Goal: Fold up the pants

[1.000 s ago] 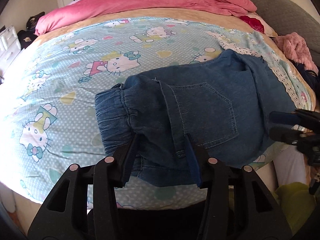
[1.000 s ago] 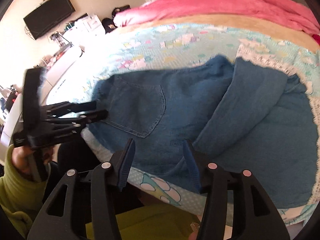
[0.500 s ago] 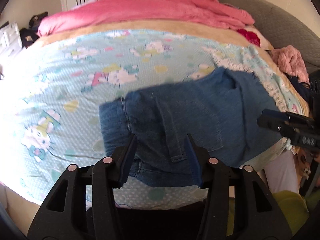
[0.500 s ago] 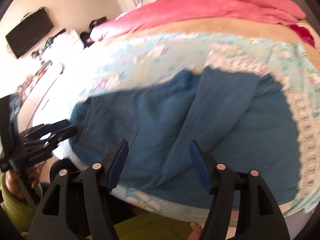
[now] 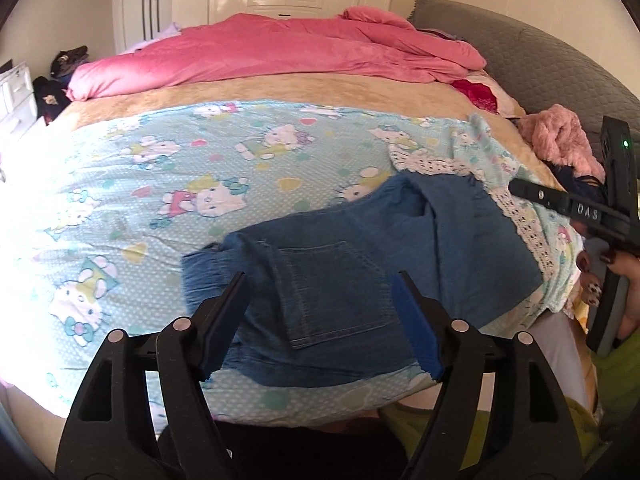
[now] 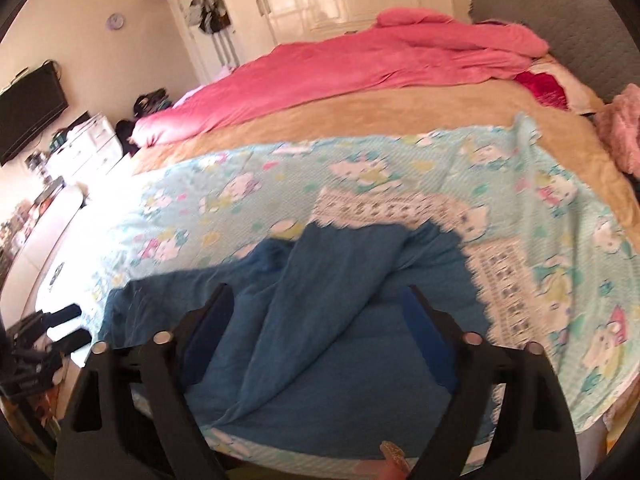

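Observation:
Blue denim pants point(image 5: 360, 264) lie folded in a rough block near the front edge of the bed, back pocket up; they also show in the right wrist view point(image 6: 320, 320). My left gripper point(image 5: 320, 312) is open and empty, raised above the waistband end. My right gripper point(image 6: 320, 320) is open and empty, raised above the leg end. The right gripper's body shows at the right in the left wrist view point(image 5: 576, 212). The left gripper shows at the far left in the right wrist view point(image 6: 48, 332).
The pants rest on a light-blue cartoon-cat sheet point(image 5: 180, 184) with a lace border point(image 5: 520, 216). A pink duvet point(image 5: 280, 52) lies across the back. A grey headboard point(image 5: 560, 64) and a pink fluffy garment point(image 5: 560, 136) are at the right. Drawers stand at the left point(image 6: 88, 148).
Both grippers have pulled back and up from the pants and opened wider. The pants have stayed on the bed.

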